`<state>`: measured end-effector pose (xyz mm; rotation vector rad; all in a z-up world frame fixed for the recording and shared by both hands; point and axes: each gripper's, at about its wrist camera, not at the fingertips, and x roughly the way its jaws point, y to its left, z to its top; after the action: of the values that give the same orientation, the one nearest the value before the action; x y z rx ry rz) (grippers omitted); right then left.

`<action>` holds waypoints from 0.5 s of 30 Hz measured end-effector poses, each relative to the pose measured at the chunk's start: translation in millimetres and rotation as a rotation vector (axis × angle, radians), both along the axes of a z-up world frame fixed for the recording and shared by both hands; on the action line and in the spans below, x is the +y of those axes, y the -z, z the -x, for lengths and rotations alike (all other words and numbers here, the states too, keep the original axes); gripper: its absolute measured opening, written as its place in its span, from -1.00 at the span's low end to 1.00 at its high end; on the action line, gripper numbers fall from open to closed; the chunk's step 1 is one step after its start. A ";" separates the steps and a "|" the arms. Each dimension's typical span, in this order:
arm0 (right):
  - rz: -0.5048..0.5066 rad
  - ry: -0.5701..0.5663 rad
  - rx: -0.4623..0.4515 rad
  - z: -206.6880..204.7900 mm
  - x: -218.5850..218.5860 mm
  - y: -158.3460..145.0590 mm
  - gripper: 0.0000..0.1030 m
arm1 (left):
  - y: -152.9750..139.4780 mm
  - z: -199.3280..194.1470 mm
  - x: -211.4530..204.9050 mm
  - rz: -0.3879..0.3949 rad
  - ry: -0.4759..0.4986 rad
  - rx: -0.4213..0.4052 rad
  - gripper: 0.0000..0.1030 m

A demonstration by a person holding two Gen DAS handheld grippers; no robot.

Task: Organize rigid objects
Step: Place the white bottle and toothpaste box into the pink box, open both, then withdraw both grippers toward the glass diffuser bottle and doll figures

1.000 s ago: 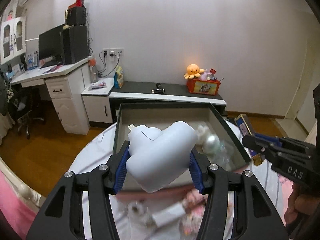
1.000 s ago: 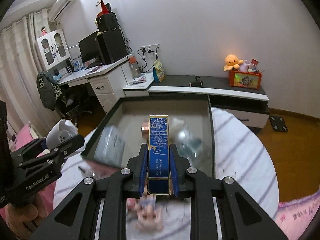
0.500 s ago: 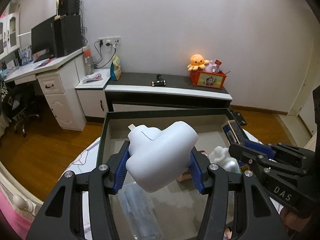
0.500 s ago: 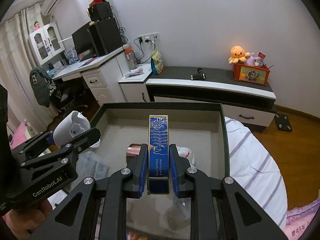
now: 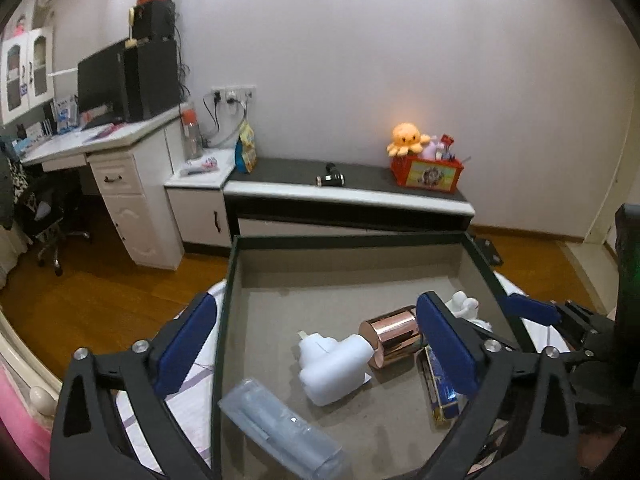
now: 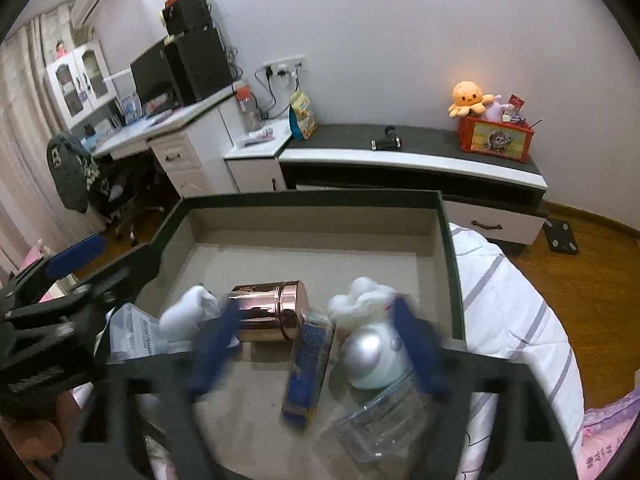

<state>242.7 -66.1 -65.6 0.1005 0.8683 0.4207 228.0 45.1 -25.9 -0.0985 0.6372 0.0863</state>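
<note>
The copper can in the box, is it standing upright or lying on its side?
Lying on its side. The copper can rests lengthwise on the floor of the box, its flat end facing sideways toward the white bottle.

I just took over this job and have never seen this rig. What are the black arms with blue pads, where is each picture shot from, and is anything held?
They are handheld two-finger grippers, one per hand, each with its own fisheye camera. One picture looks along the left gripper, the other along the right gripper. Both are open and hold nothing. Below them, the dark box holds a white plastic piece, a copper can and a blue carton.
</note>
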 end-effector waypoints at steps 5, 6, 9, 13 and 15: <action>-0.014 0.037 -0.020 18.8 -8.4 -14.6 1.00 | -14.8 32.7 4.3 0.000 -0.013 -0.047 0.99; -0.022 0.045 -0.021 22.5 -11.1 -17.2 1.00 | -17.9 41.0 6.3 0.006 -0.016 -0.057 0.99; -0.051 0.074 -0.035 37.4 -21.9 -26.7 1.00 | -24.7 63.1 11.0 0.018 -0.027 -0.077 0.99; -0.069 0.110 -0.068 64.2 -33.3 -41.5 1.00 | -32.9 94.2 16.1 0.027 -0.045 -0.102 0.99; -0.077 0.126 -0.087 78.8 -38.3 -50.6 1.00 | -36.5 110.0 17.0 0.023 -0.055 -0.113 0.99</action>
<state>163.9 -104.4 -15.0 0.2050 0.7556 0.3378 118.0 62.1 10.6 -0.1424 0.5232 0.1253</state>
